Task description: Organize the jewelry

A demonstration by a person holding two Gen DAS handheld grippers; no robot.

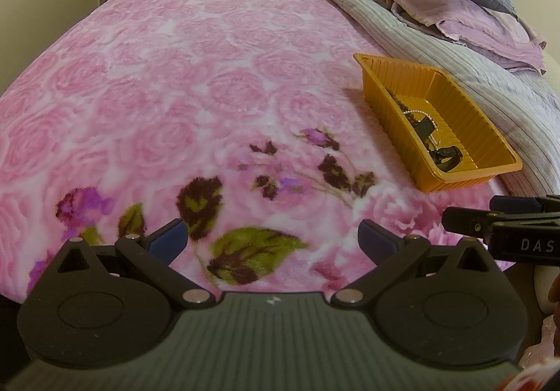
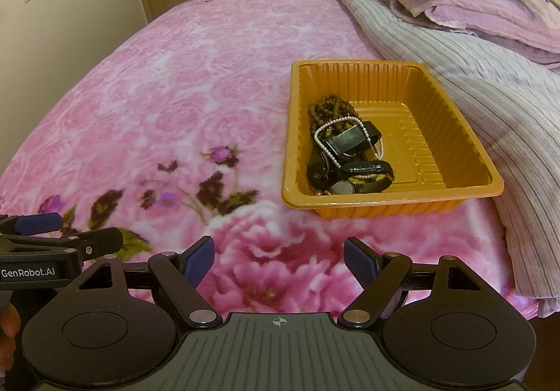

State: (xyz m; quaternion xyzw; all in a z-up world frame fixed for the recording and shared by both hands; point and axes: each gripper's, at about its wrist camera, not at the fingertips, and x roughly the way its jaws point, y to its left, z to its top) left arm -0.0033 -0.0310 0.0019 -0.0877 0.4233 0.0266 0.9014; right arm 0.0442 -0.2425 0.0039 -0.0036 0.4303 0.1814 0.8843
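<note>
I hold my left gripper (image 1: 272, 237) and right gripper (image 2: 279, 260) with jaws spread wide and gripping nothing above the pink floral blanket (image 2: 196, 104), while the jewelry (image 2: 346, 155), beads, pearls and watches tangled together, lies in the orange tray (image 2: 465, 163) beside the striped quilt (image 2: 490, 100).

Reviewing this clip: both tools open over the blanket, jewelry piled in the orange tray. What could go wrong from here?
1. The pearl strand lies over the watches and brown beads; lifting one piece may drag the others.
2. The light-looking orange tray sits on soft blanket, so it may tip or slide when pressed.
</note>
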